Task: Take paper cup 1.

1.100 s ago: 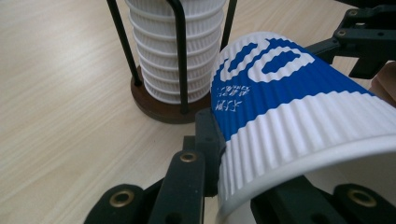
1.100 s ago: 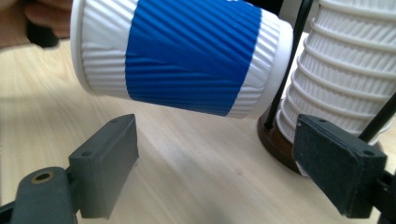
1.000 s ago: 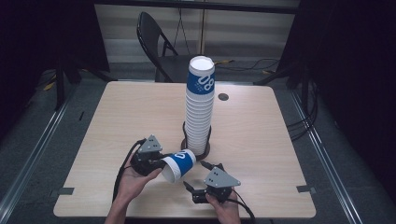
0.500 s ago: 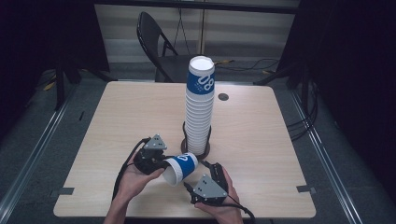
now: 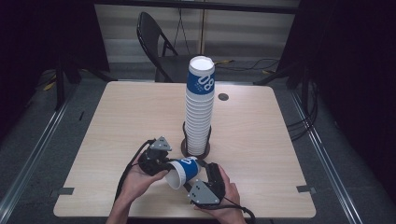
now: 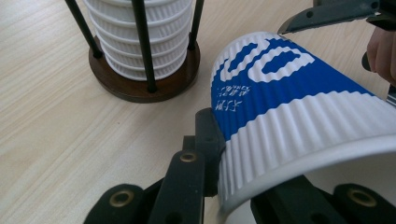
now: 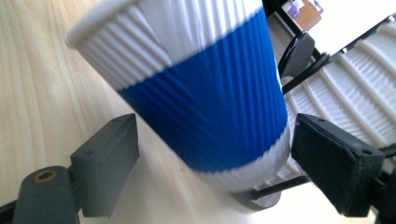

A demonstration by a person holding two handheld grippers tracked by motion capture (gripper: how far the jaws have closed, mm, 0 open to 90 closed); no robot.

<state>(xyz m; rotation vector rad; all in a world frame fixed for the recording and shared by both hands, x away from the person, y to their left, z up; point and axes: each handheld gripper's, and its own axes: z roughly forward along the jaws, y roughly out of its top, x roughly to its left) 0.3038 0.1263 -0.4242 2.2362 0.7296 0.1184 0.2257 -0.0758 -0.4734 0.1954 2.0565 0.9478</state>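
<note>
Cup: blue-and-white paper cup is lying tipped above the counter, just beside the tall cup stack | Left gripper: fingers are squeezing its rim end | Right gripper: fingers are waiting spread around its bottom, not touching | Risk: squeezing harder could be squashing the soft rim; a bump could be tipping the stack.

Black grippers with grey triangular top plates, brass-ringed screws, trailing black cables.
</note>
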